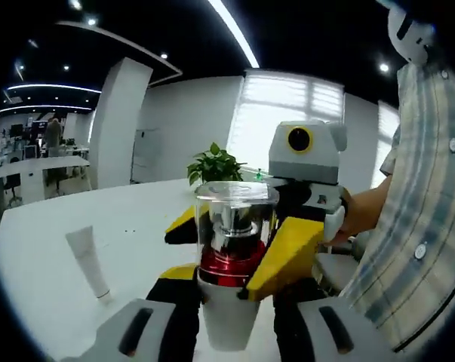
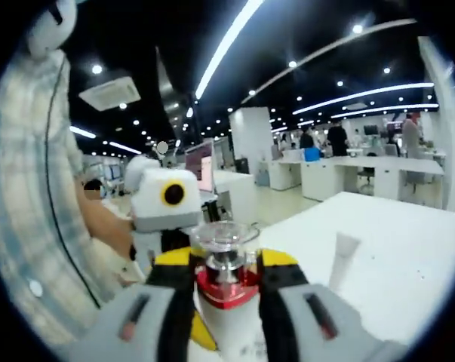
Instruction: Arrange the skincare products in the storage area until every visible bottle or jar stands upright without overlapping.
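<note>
A bottle (image 1: 231, 226) with a clear cap, a red collar and a white body is held between both grippers. My left gripper (image 1: 229, 305) is shut on its white lower body. My right gripper (image 2: 227, 265), coming in from the right in the left gripper view, has its yellow-tipped fingers (image 1: 287, 253) shut around the red collar. In the right gripper view the same bottle (image 2: 225, 290) rises between the jaws. A white tube (image 1: 87, 260) stands on its cap on the table to the left, also visible as the tube (image 2: 342, 260) at the right.
The white table (image 1: 76, 219) stretches out under the grippers. A small green plant (image 1: 214, 162) stands at its far side. A person in a plaid shirt (image 1: 419, 226) stands close by. Office desks (image 2: 363, 170) fill the background.
</note>
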Motion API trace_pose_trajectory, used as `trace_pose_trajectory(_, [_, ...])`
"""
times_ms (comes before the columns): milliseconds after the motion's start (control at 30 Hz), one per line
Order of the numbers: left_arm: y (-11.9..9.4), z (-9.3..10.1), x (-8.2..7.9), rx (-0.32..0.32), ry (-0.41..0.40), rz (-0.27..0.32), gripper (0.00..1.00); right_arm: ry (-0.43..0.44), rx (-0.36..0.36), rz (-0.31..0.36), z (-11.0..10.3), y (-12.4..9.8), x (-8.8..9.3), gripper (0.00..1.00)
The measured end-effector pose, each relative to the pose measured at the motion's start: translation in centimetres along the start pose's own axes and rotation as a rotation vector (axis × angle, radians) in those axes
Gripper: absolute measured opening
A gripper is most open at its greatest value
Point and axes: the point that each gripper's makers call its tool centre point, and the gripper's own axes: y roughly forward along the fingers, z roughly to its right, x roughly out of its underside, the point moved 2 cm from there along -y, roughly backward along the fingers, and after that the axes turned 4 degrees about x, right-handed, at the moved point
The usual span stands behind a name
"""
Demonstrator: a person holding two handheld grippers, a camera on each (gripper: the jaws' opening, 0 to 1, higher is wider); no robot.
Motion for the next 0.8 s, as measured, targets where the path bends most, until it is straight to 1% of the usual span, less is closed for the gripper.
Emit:
trace_pose_trajectory(67, [0.0,-0.5,0.5,-0.037,-0.008,-0.011,0.39,0.023,0.020,0.002,0.3,0.1,-0.2,0.29])
trace_pose_trajectory(133, [0.0,-0.8,0.8,-0.064,-0.012,-0.007,0.39,0.061,0.054,0.010,0.6,0.1,-0.3,0.29])
trace_pose_trajectory(200, [0.2,-0.9,1.1,-0.062,-0.040,-0.007,0.38,0.062,0.076,0.018,0.7,0.1,-0.5,0.30])
trace_pose_trajectory(267, [0.4,-0.9,1.4,-0.066,-0.043,-0.014,0.34,0.060,0.092,0.023,0.6,0.2,-0.7,0.30])
trace_pose_trajectory(300, [0.4,-1.0,1.6,-0.070,-0.046,-0.021,0.33,0.068,0.096,0.025,0.5,0.2,-0.7,0.30])
trace_pose_trajectory(333, [0.4,-1.0,1.5,-0.065,-0.049,-0.015,0.32,0.069,0.103,0.023,0.5,0.3,-0.7,0.30])
trace_pose_trajectory(433, [0.4,-0.9,1.6,-0.057,-0.015,-0.023,0.30,0.084,0.100,0.026,0.6,0.1,-0.5,0.30])
trace_pose_trajectory(533, [0.2,-0.8,1.4,-0.046,-0.004,-0.030,0.29,0.103,0.088,0.038,0.6,0.0,-0.6,0.30])
trace_pose_trajectory(667, [-0.1,-1.0,1.1,-0.044,0.007,-0.030,0.28,0.095,0.067,0.057,0.4,0.2,-1.0,0.31])
trace_pose_trajectory(800, [-0.4,-1.2,1.0,-0.048,0.015,-0.032,0.28,0.119,0.041,0.054,0.6,0.2,-1.0,0.32])
